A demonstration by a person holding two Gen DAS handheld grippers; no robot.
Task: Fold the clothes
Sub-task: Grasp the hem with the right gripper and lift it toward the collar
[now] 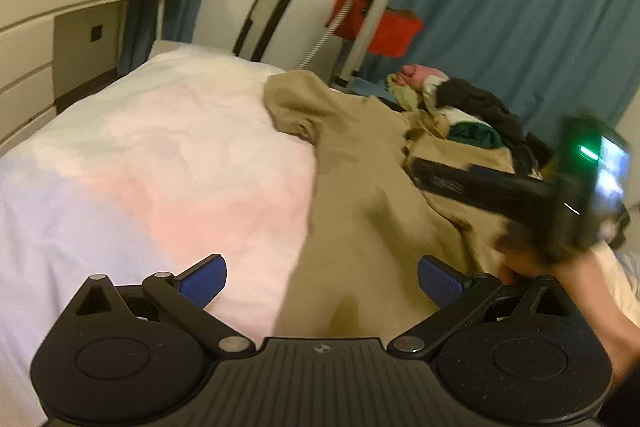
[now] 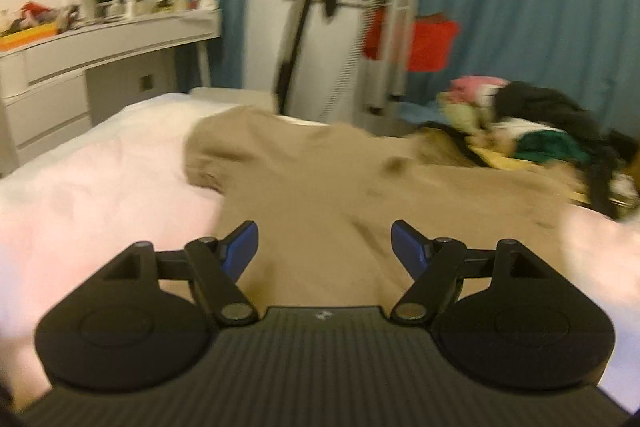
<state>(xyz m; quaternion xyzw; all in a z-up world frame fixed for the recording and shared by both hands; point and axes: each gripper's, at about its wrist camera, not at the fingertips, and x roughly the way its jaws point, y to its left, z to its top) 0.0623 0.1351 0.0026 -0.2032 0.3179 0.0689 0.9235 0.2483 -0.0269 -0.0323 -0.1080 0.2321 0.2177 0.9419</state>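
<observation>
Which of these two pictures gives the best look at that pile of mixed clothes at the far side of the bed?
The left wrist view: the pile of clothes is fairly sharp there, with pink, green and black pieces distinct behind the tan garment. The right wrist view shows the same pile larger but smeared by motion blur.

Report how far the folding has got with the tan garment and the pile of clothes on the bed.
Done: the tan garment is spread out on the bed, one sleeve out to the side; no fold shows yet. In hand: nothing; the left gripper and right gripper are both open above it. Left: fold this garment, then the pile of clothes at the far edge.
</observation>
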